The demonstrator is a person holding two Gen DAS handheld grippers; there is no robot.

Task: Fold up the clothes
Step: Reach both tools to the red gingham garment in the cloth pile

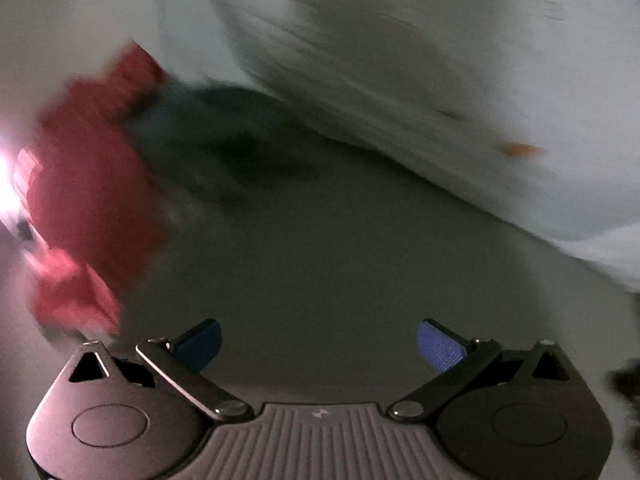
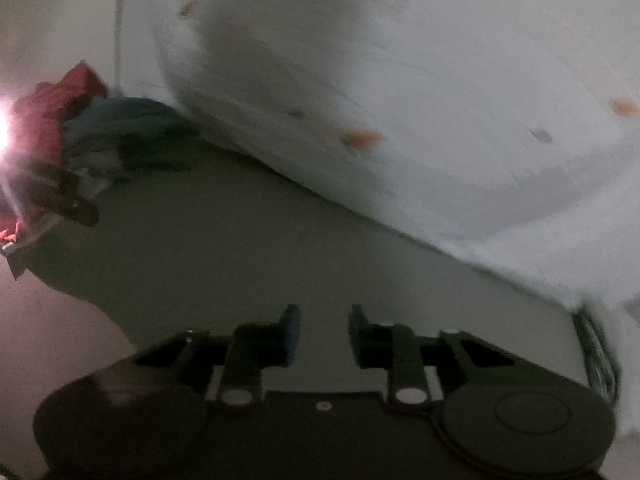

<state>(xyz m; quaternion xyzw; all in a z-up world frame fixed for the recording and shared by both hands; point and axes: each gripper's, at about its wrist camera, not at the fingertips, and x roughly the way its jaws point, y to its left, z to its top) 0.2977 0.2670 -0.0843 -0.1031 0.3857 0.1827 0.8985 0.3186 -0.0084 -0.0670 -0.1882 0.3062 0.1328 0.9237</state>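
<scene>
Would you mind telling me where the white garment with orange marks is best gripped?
Probably along its near lower edge, where the white garment meets the bare surface. That hem runs diagonally, so the open right tool could come in low from the front. Blur hides finer folds.

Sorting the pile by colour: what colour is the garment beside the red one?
Dark teal garment, lying against the red garment; clearest in the right wrist view.
</scene>
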